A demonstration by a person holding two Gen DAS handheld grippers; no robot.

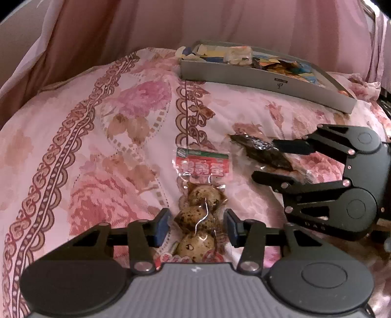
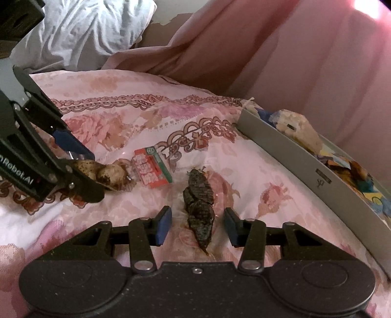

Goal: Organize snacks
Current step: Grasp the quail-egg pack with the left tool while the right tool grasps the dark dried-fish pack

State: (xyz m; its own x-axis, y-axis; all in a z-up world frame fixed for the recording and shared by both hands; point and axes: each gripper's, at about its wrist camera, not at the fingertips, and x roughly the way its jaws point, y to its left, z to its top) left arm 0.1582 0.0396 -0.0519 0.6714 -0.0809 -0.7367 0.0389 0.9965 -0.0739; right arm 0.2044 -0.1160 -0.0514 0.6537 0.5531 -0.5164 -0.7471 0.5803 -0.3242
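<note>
**Both grippers straddling snack packs on the bedspread**

I have the left gripper (image 1: 197,227) pitched steeply down over the quail egg pack (image 1: 201,203). Its blue pads (image 1: 162,227) stand on either side of the pack's middle egg with a sliver of gap on each side, so the jaws are apart and not pressing. From the right wrist view the same gripper (image 2: 80,168) comes in from the left, its fingers flanking the eggs.

My right gripper (image 2: 197,226) points down at a shallower angle. Its jaws are apart too, with the dark snack pack (image 2: 199,210) lying lengthwise between the pads, clear of both.

The egg pack is clear, crinkled vacuum film, glossy with highlights, holding three speckled, rounded brown eggs in a row and ending in a red and green printed header. The dark snack is an elongated, tapered piece with a scaly, mesh-like surface under clear film.

Both packs lie near each other on the soft pink floral bedspread (image 1: 97,146), which is bordered with a brown scrolled pattern. Beyond them sits a shallow grey box (image 1: 268,78) with straight rigid walls, filled with crumpled colourful wrappers. A pink curtain (image 1: 220,22) hangs in folds behind.
</note>
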